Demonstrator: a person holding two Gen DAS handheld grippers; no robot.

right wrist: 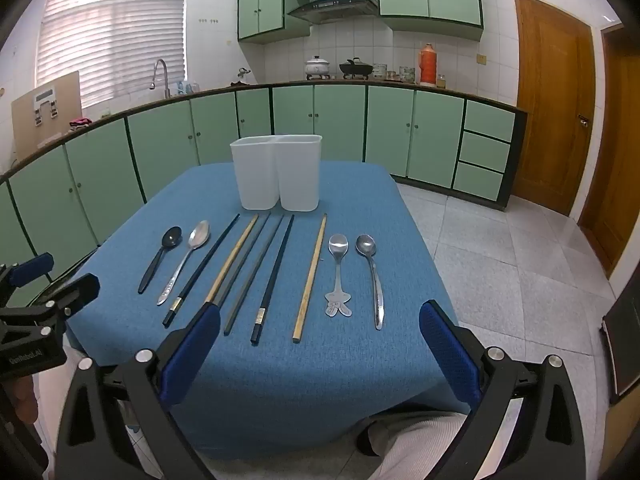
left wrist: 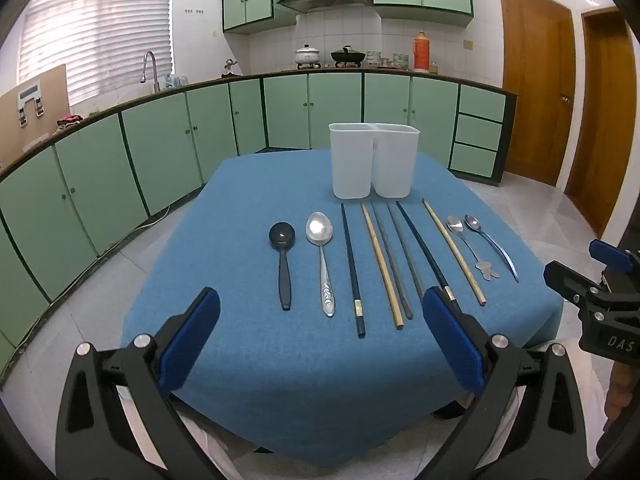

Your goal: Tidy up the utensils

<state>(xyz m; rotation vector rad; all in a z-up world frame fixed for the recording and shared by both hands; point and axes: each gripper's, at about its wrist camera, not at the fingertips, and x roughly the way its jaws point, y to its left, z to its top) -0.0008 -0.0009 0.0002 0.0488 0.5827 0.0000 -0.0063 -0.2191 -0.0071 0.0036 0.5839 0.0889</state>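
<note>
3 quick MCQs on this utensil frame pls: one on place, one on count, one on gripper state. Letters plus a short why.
1. Where does the white two-compartment holder stand?
A. behind the row of utensils
B. on the floor
C. on the counter

2. How many spoons lie on the blue tablecloth?
A. two
B. four
C. seven

3. The left hand-held gripper and right hand-held gripper are:
A. both shut on chopsticks
B. one open, one shut
C. both open, holding nothing

Key: 1 A, the holder is at the far end of the table past the utensil tips. 2 B, black spoon and large steel spoon on the left, two small steel spoons on the right. 3 C, the pads stand wide apart above the near edge.
</note>
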